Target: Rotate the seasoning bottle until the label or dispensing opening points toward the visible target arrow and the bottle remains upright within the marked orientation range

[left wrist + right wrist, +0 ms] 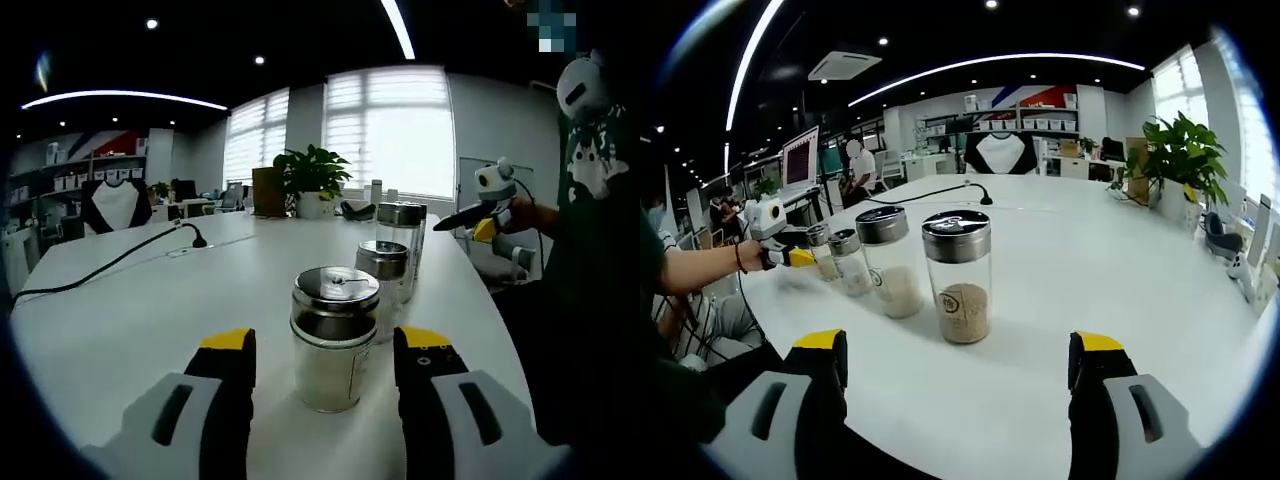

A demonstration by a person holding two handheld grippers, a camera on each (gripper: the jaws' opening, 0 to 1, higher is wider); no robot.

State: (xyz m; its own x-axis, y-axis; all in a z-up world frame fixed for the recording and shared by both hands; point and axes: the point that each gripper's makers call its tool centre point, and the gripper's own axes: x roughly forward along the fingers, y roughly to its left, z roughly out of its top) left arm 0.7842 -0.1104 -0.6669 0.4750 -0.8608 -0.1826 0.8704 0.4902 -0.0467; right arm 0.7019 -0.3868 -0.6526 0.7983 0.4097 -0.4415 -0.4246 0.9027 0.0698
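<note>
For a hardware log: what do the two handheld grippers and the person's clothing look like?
Both the left gripper and the right gripper have pale grey bodies, black jaws and yellow tips. The person wears a dark top with white print and a dark wristband.

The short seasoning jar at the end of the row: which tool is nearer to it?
Left. The left tool has its open jaws on either side of the short seasoning jar. The right tool sits at the row's other end, facing the tall jar.

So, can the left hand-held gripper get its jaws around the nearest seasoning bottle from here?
Probably yes. The left hand-held gripper is open, with the nearest seasoning bottle upright between its jaws. The next bottle stands behind it, apart, and bare table lies either side.
</note>
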